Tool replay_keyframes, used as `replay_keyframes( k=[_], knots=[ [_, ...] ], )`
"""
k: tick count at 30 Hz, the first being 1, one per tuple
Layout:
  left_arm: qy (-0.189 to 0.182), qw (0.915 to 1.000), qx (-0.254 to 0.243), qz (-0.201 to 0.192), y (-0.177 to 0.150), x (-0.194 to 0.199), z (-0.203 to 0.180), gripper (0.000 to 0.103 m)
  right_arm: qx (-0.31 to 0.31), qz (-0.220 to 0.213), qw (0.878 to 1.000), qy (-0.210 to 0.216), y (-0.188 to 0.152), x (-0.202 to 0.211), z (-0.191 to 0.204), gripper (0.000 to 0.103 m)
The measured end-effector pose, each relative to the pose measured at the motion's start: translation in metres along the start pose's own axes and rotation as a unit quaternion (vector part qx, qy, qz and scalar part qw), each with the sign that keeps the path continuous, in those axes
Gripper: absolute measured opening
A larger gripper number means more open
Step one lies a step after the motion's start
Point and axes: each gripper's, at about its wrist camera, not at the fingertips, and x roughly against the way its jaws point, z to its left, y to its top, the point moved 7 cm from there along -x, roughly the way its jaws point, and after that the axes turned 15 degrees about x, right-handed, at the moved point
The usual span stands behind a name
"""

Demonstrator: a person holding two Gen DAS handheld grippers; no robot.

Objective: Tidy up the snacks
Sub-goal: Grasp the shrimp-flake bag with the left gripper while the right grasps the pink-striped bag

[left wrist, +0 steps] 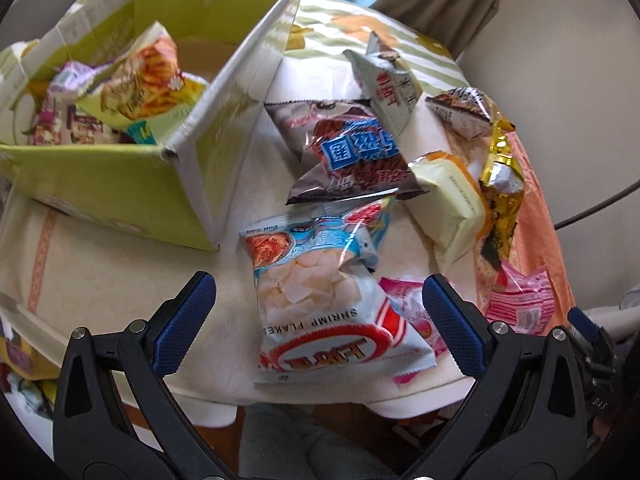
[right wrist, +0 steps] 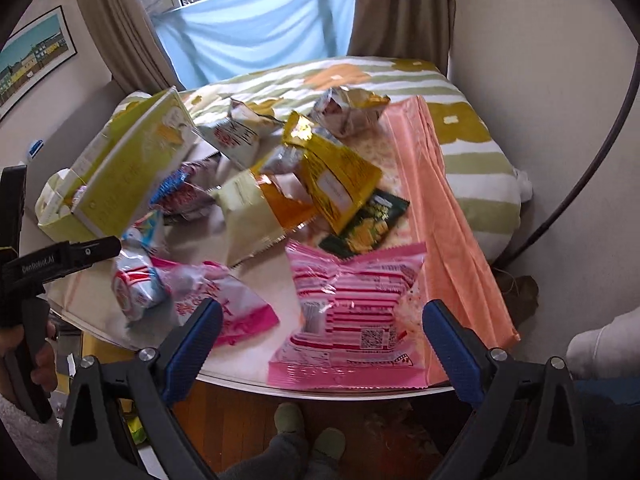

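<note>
Snack packets lie scattered on a round table beside an open green cardboard box [left wrist: 120, 184]. The box holds several packets, among them an orange chips bag [left wrist: 144, 76]. My left gripper [left wrist: 318, 318] is open and empty, its jaws to either side of a white shrimp flakes bag [left wrist: 320, 304] at the table's near edge. My right gripper [right wrist: 322, 338] is open and empty, its jaws either side of a pink striped packet [right wrist: 352, 316]. The shrimp flakes bag [right wrist: 136, 280] and the box [right wrist: 124, 168] also show in the right wrist view.
Loose on the table are a brown bag with a blue label [left wrist: 352, 152], a pale yellow packet [left wrist: 452, 204], a gold foil bag [right wrist: 336, 176], a dark green packet [right wrist: 368, 224] and a pink bag [right wrist: 224, 304]. An orange cloth [right wrist: 440, 216] lies at the right. The left gripper [right wrist: 64, 260] shows at the right view's left edge.
</note>
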Motion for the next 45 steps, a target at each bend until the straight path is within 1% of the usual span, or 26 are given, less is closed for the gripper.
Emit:
replay_keyframes(
  k=[3, 5, 7, 8, 9, 10, 12, 15, 20, 27, 30, 32, 36, 37, 40, 45],
  knots=[
    [-0.004, 0.9999, 0.009, 0.01, -0.003, -0.014, 0.003, 0.1, -0.004, 0.004, 1.0, -0.001, -0.007, -0.012, -0.004, 0.1],
    [-0.003, 0.9998, 0.01, 0.018, -0.005, -0.019, 0.003, 0.095, -0.001, 0.012, 1.0, -0.001, -0.011, -0.02, -0.005, 0.1],
    [-0.01, 0.9995, 0.017, 0.026, -0.007, -0.023, 0.005, 0.094, -0.001, 0.016, 1.0, -0.001, -0.014, -0.025, -0.006, 0.1],
    [-0.013, 0.9993, 0.021, 0.029, -0.007, -0.025, 0.006, 0.091, -0.001, 0.017, 1.0, 0.0, -0.015, -0.027, -0.006, 0.1],
    [-0.014, 0.9992, 0.023, 0.031, -0.008, -0.027, 0.007, 0.087, -0.001, 0.018, 1.0, 0.002, -0.016, -0.029, -0.006, 0.1],
    [-0.017, 0.999, 0.024, 0.035, -0.009, -0.028, 0.008, 0.077, -0.002, 0.019, 1.0, 0.002, -0.016, -0.031, -0.006, 0.1],
    [-0.022, 0.9987, 0.028, 0.036, -0.009, -0.029, 0.009, 0.076, -0.003, 0.02, 1.0, 0.003, -0.016, -0.036, -0.007, 0.1],
    [-0.019, 0.9987, 0.028, 0.038, -0.009, -0.031, 0.008, 0.071, 0.0, 0.022, 1.0, 0.004, -0.016, -0.041, -0.007, 0.1],
    [-0.017, 0.999, 0.022, 0.035, -0.011, -0.028, 0.009, 0.06, 0.007, 0.031, 0.999, 0.006, -0.017, -0.049, -0.005, 0.1],
    [-0.013, 0.9996, 0.008, 0.025, -0.013, -0.019, 0.009, 0.056, 0.006, 0.033, 0.999, -0.001, -0.015, -0.057, -0.005, 0.1],
    [-0.009, 0.9998, -0.002, 0.016, -0.013, -0.014, 0.007, 0.056, 0.009, 0.035, 0.999, -0.005, -0.015, -0.059, -0.005, 0.097],
    [-0.008, 0.9999, -0.009, 0.012, -0.012, -0.01, 0.004, 0.056, 0.014, 0.041, 0.999, -0.007, -0.015, -0.061, -0.004, 0.081],
    [-0.008, 0.9998, -0.019, 0.003, -0.011, 0.001, -0.001, 0.056, 0.011, 0.038, 0.999, -0.008, -0.015, -0.059, -0.006, 0.073],
    [-0.01, 0.9998, -0.02, 0.0, -0.011, 0.004, -0.002, 0.056, 0.011, 0.036, 0.999, -0.01, -0.014, -0.057, -0.006, 0.069],
    [-0.012, 0.9995, -0.026, -0.011, -0.011, 0.017, -0.007, 0.056, 0.01, 0.029, 0.999, -0.015, -0.01, -0.05, -0.008, 0.067],
    [-0.023, 0.9986, -0.034, -0.033, -0.005, 0.048, -0.016, 0.056, 0.008, 0.016, 1.0, -0.015, 0.002, -0.029, -0.008, 0.066]
  ],
)
